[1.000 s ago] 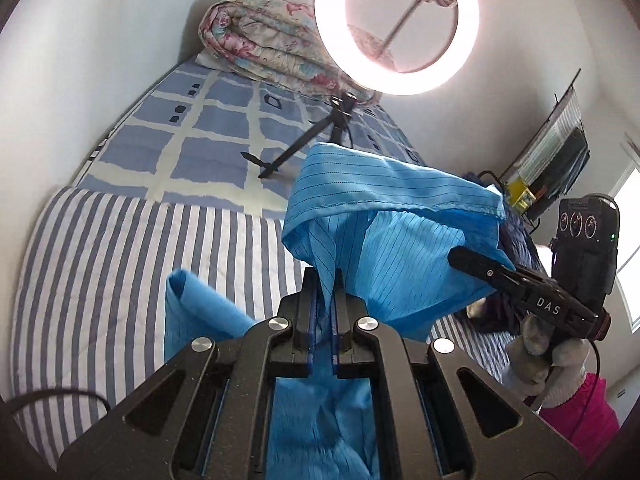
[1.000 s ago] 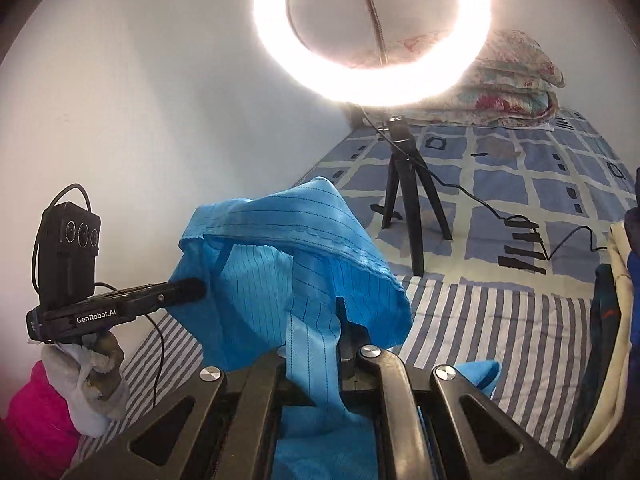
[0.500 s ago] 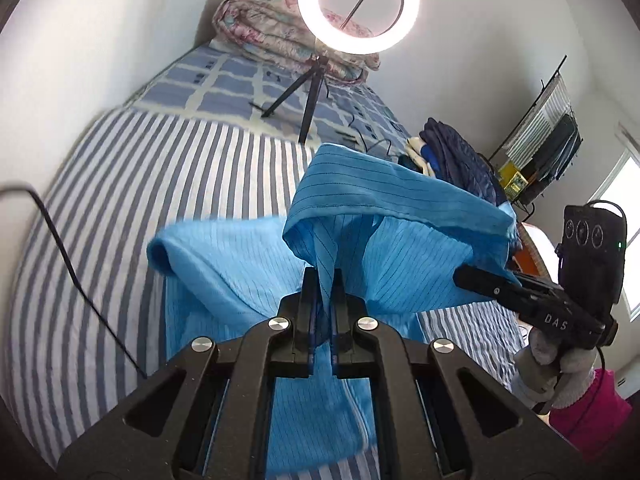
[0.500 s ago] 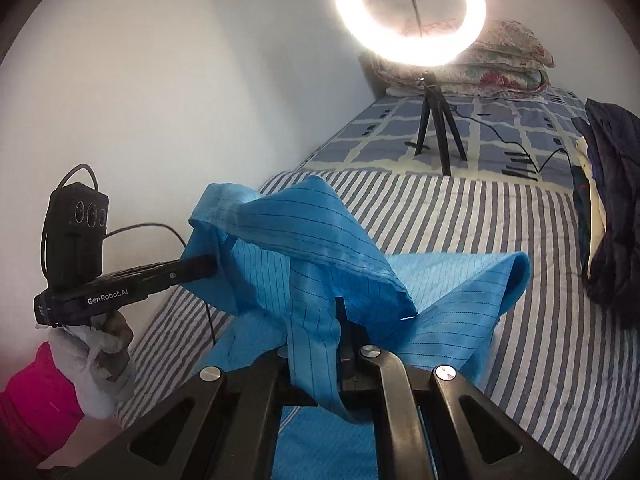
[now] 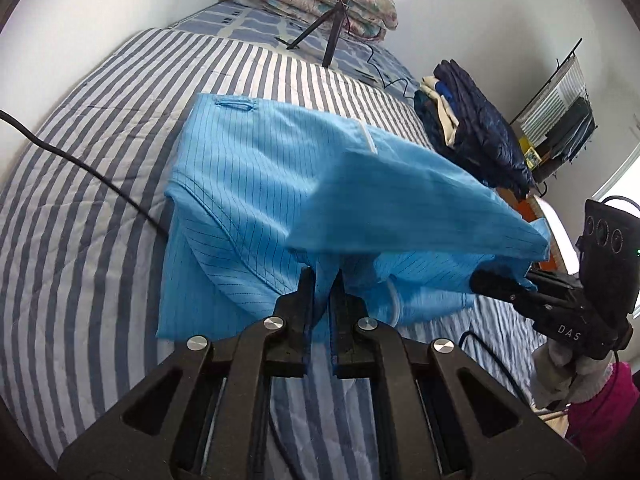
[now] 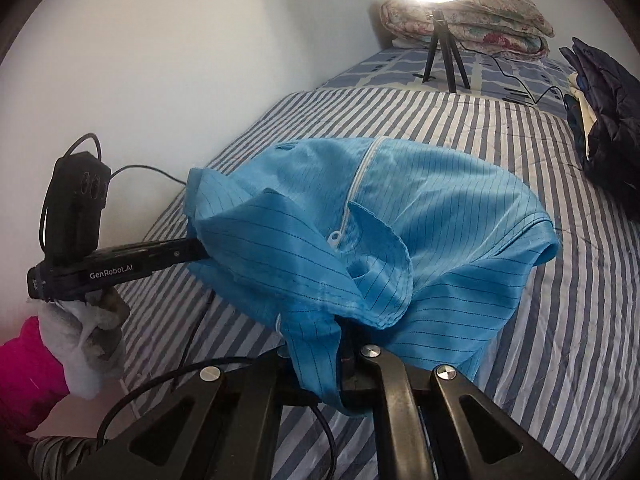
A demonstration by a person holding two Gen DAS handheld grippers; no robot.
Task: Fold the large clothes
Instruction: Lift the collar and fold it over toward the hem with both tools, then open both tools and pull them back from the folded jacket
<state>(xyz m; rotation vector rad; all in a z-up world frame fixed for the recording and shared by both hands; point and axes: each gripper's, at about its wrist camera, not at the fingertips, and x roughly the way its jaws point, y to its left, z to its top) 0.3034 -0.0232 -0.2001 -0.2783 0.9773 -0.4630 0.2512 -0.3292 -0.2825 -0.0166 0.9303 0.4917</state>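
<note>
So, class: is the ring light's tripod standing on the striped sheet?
No, the tripod stands on the blue checked bedding beyond the striped sheet.

Blue pinstriped garment (image 5: 256,184); blue-and-white striped sheet (image 5: 100,208).

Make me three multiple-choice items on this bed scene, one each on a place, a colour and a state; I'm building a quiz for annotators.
1. Where does the ring light's tripod stand?
A. on the checked sheet near the rolled quilt
B. on the floor
C. on the blue garment

2. What colour is the garment being folded?
A. red
B. light blue with thin dark lines
C. white

3. How is the left hand-held gripper?
A. open and apart from the cloth
B. out of sight
C. shut on the garment

Answers: 1 A, its legs rest on the checked sheet before the floral quilt; 2 B, blue pinstriped cloth shows in both views; 3 C, blue cloth is pinched between its fingers.
</note>
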